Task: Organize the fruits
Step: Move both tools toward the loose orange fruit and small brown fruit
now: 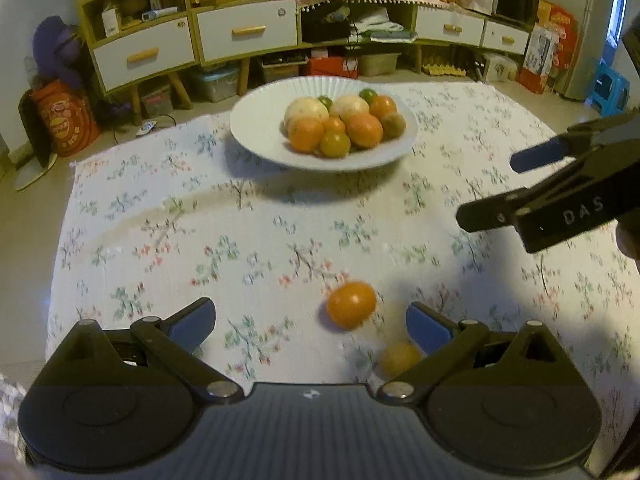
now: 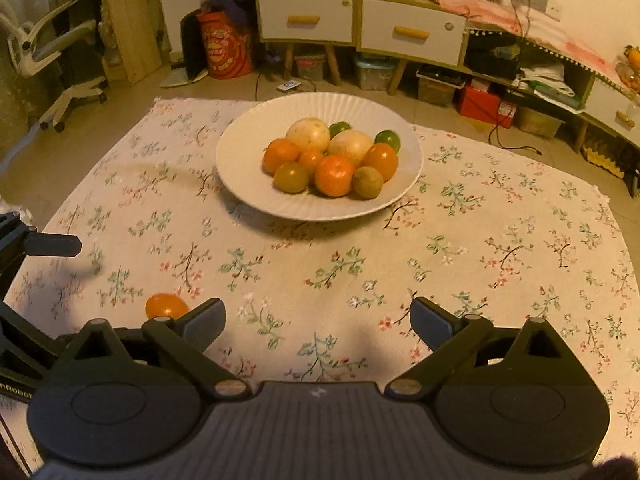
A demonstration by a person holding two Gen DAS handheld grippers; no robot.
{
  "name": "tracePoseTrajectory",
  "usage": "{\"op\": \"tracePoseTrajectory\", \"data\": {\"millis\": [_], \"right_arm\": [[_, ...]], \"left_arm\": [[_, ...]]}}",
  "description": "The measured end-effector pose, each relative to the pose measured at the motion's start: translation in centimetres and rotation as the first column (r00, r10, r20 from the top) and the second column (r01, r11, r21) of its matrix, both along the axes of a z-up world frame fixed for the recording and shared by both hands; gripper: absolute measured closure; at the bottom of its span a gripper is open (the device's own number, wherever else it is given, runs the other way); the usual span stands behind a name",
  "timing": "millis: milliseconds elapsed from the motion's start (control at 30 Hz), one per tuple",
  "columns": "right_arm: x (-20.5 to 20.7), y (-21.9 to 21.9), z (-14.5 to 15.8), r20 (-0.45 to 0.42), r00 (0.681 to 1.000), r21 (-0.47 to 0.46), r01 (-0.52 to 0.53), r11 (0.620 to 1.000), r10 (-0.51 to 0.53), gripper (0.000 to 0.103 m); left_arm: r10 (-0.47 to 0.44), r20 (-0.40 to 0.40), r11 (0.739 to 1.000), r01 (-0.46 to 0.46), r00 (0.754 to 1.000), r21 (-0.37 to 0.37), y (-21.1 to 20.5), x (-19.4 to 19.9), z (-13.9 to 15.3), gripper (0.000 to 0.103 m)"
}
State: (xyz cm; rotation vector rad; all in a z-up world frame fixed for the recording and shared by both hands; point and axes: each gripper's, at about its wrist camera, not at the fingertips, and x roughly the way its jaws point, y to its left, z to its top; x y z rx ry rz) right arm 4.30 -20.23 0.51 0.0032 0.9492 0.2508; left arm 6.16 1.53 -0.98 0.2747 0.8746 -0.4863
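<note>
L gripper (image 1: 310,322): fingers spread, nothing pinched; orange (image 1: 351,304) lies between them on the surface, apart from both pads. R gripper (image 2: 318,322): fingers spread, empty. Small yellow fruit (image 1: 400,357) beside L right finger. Plate (image 2: 240,160) w/ fruit near far edge.

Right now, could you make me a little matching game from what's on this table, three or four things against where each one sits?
Things:
1. white plate
2. loose orange
3. small yellow fruit
4. green lime

Places:
A. beside the left tool's right finger
B. on the floral cloth, heaped with fruit
C. at the back of the pile
D. on the cloth between the left tool's open fingers

Pairs: 1-B, 2-D, 3-A, 4-C
</note>
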Motion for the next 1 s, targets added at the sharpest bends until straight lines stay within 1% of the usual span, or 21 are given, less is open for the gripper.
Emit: {"op": "tracePoseTrajectory", "data": {"millis": [167, 267, 333, 433, 467, 533, 600, 633, 700, 833, 900, 1000], "right_arm": [[-0.7, 0.8, -0.7, -0.018, 1.000, -0.014, -0.016, 1.000, 0.016, 0.004], [-0.8, 1.4, -1.1, -0.023, 0.999, -0.038, -0.038, 0.999, 0.037, 0.004], [-0.8, 1.7, -1.3, -0.028, 0.999, -0.051, -0.048, 0.998, 0.047, 0.004], [-0.7, 2.1, -1.8, -0.040, 0.997, -0.061, -0.065, 0.996, 0.062, 0.004], [-0.7, 2.3, -2.0, -0.044, 0.997, -0.065, -0.068, 0.996, 0.065, 0.004], [-0.6, 2.4, -2.2, -0.051, 0.996, -0.069, -0.071, 0.995, 0.068, 0.004], [-0.5, 2.6, -2.4, -0.056, 0.996, -0.071, -0.075, 0.995, 0.071, 0.004], [-0.4, 2.7, -2.4, -0.058, 0.996, -0.070, -0.078, 0.994, 0.074, 0.004], [-0.3, 3.0, -2.5, -0.062, 0.995, -0.067, -0.085, 0.994, 0.081, 0.004], [0.0, 3.5, -2.7, -0.077, 0.993, -0.059, -0.099, 0.993, 0.095, 0.004], [0.1, 3.6, -2.8, -0.085, 0.992, -0.049, -0.099, 0.994, 0.094, 0.004], [0.2, 3.8, -2.9, -0.086, 0.992, -0.042, -0.095, 0.995, 0.091, 0.004]], "left_arm": [[-0.048, -0.029, 0.999, 0.048, 0.998, 0.025, -0.7, -1.6, -1.2, 0.009], [-0.082, -0.038, 0.996, 0.083, 0.996, 0.035, -1.1, -2.4, -1.7, 0.009], [-0.094, -0.038, 0.995, 0.096, 0.995, 0.031, -1.3, -2.7, -1.9, 0.012], [-0.103, -0.034, 0.994, 0.104, 0.994, 0.025, -1.5, -2.9, -2.1, 0.024], [-0.106, -0.038, 0.994, 0.107, 0.994, 0.020, -1.6, -2.9, -2.2, 0.030], [-0.114, -0.052, 0.994, 0.114, 0.992, 0.002, -1.6, -2.9, -2.4, 0.036], [-0.120, -0.063, 0.993, 0.120, 0.991, -0.013, -1.7, -2.8, -2.4, 0.046], [-0.125, -0.068, 0.992, 0.124, 0.990, -0.020, -1.8, -2.7, -2.4, 0.049], [-0.134, -0.084, 0.991, 0.132, 0.987, -0.034, -1.9, -2.6, -2.5, 0.060], [-0.141, -0.122, 0.989, 0.134, 0.982, -0.060, -2.0, -2.4, -2.9, 0.072], [-0.138, -0.121, 0.989, 0.131, 0.983, -0.063, -2.1, -2.4, -2.9, 0.082], [-0.126, -0.117, 0.990, 0.118, 0.985, -0.078, -1.8, -2.3, -2.7, 0.086]]}}
